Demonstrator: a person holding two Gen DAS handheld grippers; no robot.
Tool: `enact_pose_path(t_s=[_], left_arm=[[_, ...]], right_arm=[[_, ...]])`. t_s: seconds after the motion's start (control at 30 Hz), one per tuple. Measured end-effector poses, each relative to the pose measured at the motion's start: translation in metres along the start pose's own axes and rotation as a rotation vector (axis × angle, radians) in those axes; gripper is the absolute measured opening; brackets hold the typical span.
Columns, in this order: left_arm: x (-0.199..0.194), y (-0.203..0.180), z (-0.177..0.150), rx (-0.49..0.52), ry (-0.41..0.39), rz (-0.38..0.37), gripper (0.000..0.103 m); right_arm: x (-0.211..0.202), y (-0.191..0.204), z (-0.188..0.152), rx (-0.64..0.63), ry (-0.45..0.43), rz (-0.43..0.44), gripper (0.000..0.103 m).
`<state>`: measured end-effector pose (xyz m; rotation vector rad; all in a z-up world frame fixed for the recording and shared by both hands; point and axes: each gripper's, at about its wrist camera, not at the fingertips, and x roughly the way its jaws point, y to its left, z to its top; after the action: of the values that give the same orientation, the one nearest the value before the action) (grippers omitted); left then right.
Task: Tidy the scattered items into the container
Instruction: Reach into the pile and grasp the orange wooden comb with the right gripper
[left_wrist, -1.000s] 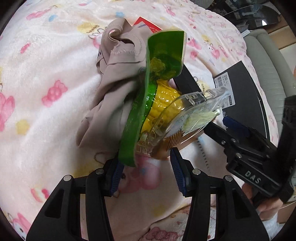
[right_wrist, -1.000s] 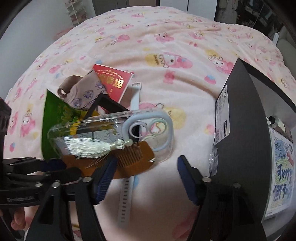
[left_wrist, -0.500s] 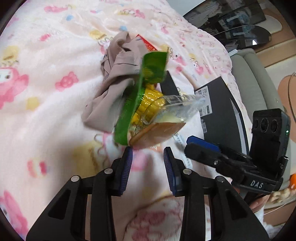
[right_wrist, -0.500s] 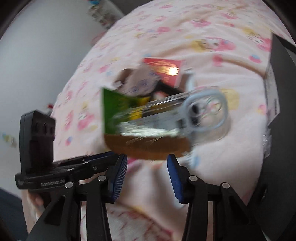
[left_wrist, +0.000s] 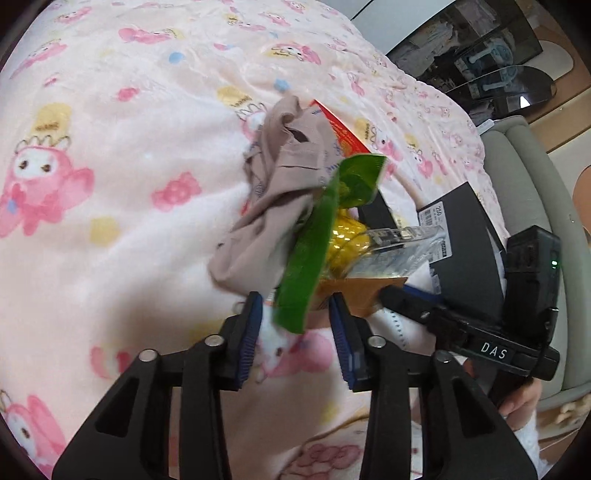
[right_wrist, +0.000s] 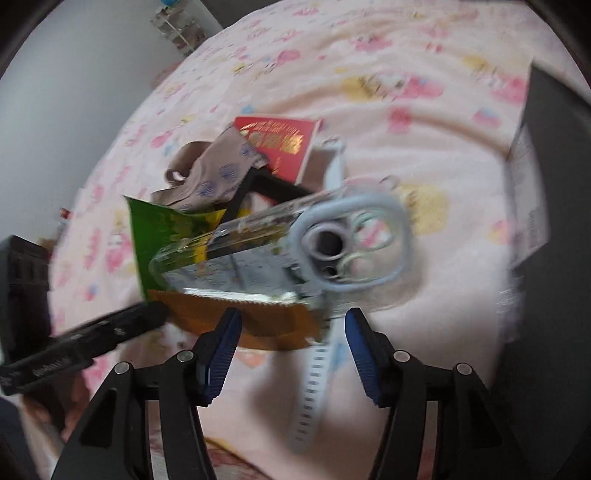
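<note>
A pile of items lies on the pink blanket: a green corn packet (left_wrist: 314, 243) (right_wrist: 155, 229), a clear phone case (right_wrist: 295, 251) (left_wrist: 399, 243), a brown wooden comb (right_wrist: 251, 321) (left_wrist: 354, 291), beige cloth (left_wrist: 280, 192) (right_wrist: 207, 173), a red envelope (right_wrist: 280, 140) and a pale watch strap (right_wrist: 317, 369). My left gripper (left_wrist: 295, 328) is open with the packet's lower edge between its fingers. My right gripper (right_wrist: 291, 343) is open just before the comb and case. The black container (left_wrist: 465, 251) (right_wrist: 554, 221) stands to the right.
A black frame (right_wrist: 266, 188) lies under the pile. A grey sofa (left_wrist: 524, 192) and glass shelves stand beyond the bed. The other gripper body (left_wrist: 480, 339) (right_wrist: 74, 347) appears in each view.
Both grippers pulled back and rose, then closed in on the pile again. Their jaws narrowed from wide open. The right view is motion-blurred.
</note>
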<state>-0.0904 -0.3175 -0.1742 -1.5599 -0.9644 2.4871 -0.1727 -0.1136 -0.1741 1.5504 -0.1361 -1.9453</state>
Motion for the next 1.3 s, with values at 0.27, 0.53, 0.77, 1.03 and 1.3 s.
enact_pose_path(t_s=[0.27, 0.53, 0.77, 1.03, 1.3], left_arm=[[-0.025, -0.029, -0.013, 0.062, -0.020, 0.061, 0.029], [-0.064, -0.112, -0.030, 0.215, -0.052, -0.061, 0.028], [-0.035, -0.093, -0.013, 0.166, 0.024, 0.097, 0.030], [0.007, -0.078, 0.002, 0.220, 0.169, 0.130, 0.047], [0.035, -0.062, 0.015, 0.187, 0.246, 0.091, 0.046]], right_arm=[[-0.051, 0.020, -0.019, -0.043, -0.109, 0.065, 0.035], [-0.129, 0.042, -0.055, -0.086, -0.217, 0.116, 0.032], [-0.130, 0.018, -0.084, -0.043, -0.149, 0.030, 0.032], [-0.072, 0.007, -0.096, -0.009, -0.010, -0.057, 0.038], [-0.036, -0.019, -0.086, 0.113, 0.018, 0.037, 0.037]])
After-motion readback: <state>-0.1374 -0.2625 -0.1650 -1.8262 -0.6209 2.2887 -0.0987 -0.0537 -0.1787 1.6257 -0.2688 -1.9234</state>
